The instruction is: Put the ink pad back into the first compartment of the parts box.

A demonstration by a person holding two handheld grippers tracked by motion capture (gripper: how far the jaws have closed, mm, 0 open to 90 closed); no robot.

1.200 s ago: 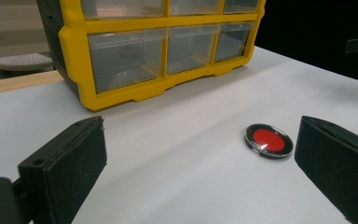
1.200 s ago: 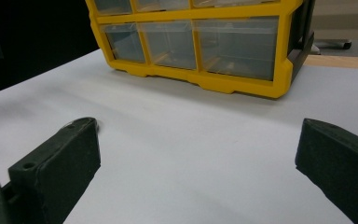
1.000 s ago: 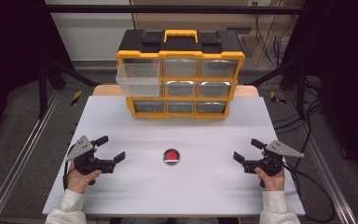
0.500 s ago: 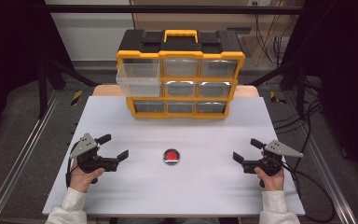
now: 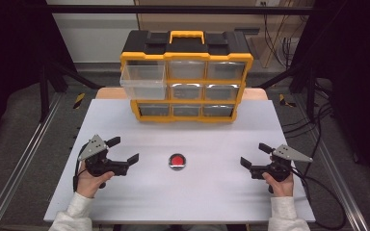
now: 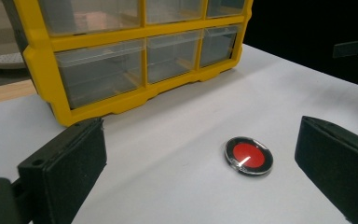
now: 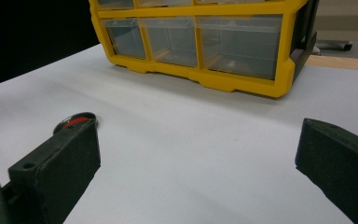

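Note:
A small round disc (image 5: 177, 161) with a red centre and black rim lies flat on the white table (image 5: 212, 187), near its middle. In the left gripper view the disc (image 6: 249, 156) lies ahead, between the two black jaws and toward the right one. My left gripper (image 5: 124, 150) is open to the disc's left, apart from it. At the right side of the table my right gripper (image 5: 255, 155) is open and holds nothing. Its own view catches the disc (image 7: 74, 121) just behind the left jaw.
A yellow and black organiser (image 5: 186, 77) with clear drawers stands at the back of the table. Its top-left drawer (image 5: 143, 82) is pulled out. Cables (image 5: 313, 192) trail off the right edge. Metal rails (image 5: 19, 163) run along both sides.
My left gripper has moved right and slightly forward, toward the red disc. The right gripper has stayed where it was.

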